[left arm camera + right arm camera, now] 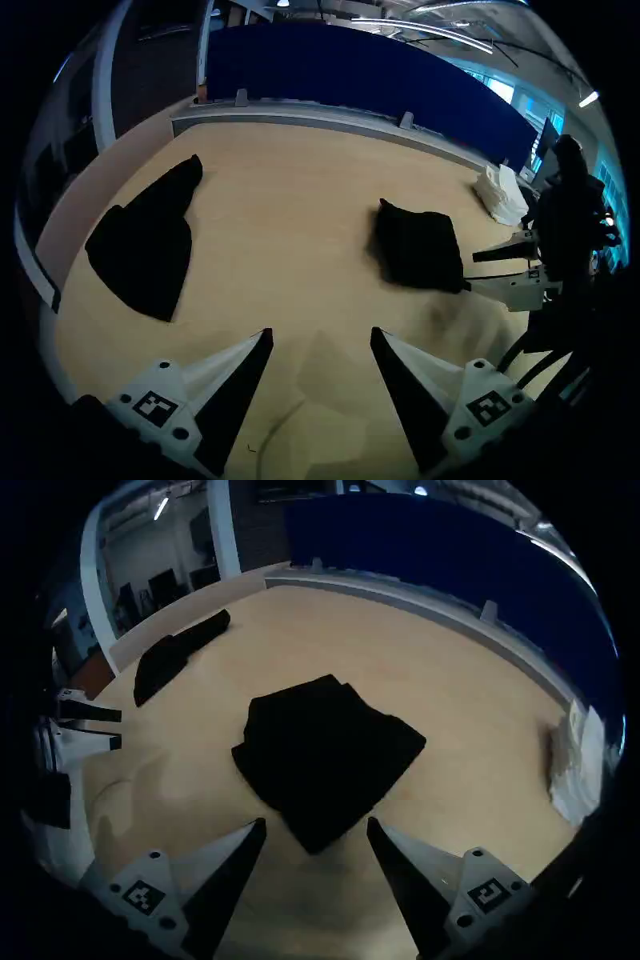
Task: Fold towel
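Note:
A folded black towel [324, 756] lies flat on the light wooden table [448, 688], just ahead of my right gripper [316, 822], which stands open with nothing between its fingers. In the left gripper view the same folded towel [418, 246] sits to the right of centre, with the right gripper [474, 269] open beside its right edge. My left gripper [322, 334] is open over bare table, apart from any cloth. A second black towel [148, 240] lies unfolded and crumpled at the left; in the right gripper view that towel [176, 654] is far left, near the left gripper [118, 728].
A stack of white cloths [502, 194] rests at the table's far right edge, also seen as white cloths [578, 760] in the right gripper view. A blue partition [360, 76] runs along the table's back. A person in dark clothing [572, 216] stands at the right.

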Tool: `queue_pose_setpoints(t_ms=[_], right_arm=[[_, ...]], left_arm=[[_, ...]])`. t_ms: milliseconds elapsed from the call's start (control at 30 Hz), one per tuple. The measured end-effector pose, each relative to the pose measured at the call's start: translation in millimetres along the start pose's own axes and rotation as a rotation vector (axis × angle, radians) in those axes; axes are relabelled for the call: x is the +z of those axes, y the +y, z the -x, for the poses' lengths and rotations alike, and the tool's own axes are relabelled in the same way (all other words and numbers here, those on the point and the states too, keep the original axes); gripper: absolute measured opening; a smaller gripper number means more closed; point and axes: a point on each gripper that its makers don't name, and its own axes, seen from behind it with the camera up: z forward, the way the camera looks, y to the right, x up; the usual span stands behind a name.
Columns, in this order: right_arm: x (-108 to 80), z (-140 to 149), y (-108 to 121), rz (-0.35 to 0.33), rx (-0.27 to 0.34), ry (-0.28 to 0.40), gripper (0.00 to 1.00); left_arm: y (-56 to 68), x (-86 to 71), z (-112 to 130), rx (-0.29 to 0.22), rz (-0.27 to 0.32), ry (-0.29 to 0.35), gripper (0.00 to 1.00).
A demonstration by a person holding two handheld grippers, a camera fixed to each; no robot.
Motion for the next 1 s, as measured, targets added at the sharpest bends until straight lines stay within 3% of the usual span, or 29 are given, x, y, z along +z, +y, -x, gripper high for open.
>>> queue_pose_setpoints(t_ms=[233,367,567,767,900,1000], right_arm=[[6.4,12.2,0.5,0.052,0.06,-0.018,0.96],[11.4,16.5,-3.5,0.052,0.108,-0.024,0.87],[16.6,25.0,-4.0,0.058,0.134,-0.04,0.65],[18.5,29.8,-6.3,0.047,0.152,-0.051,0.62],[18.7,30.7,-4.5,0.057,0.155,-0.05,0.42],[19.7,32.0,-4.4,0.056,0.16,-0.053,0.41]], left_arm=[[-1.8,2.2,-0.1,-0.001,0.002,-0.001,0.9],[-2.3,2.7,-0.9,-0.001,0.003,-0.001,0.9],[-3.8,2.8,-0.6,-0.004,0.004,-0.001,0.9],[-6.0,3.3,0.7,-0.005,0.002,-0.002,0.9],[-7.1,3.9,1.5,-0.004,0.001,-0.002,0.9],[-7.7,4.5,1.8,-0.005,0.0,-0.003,0.9]])
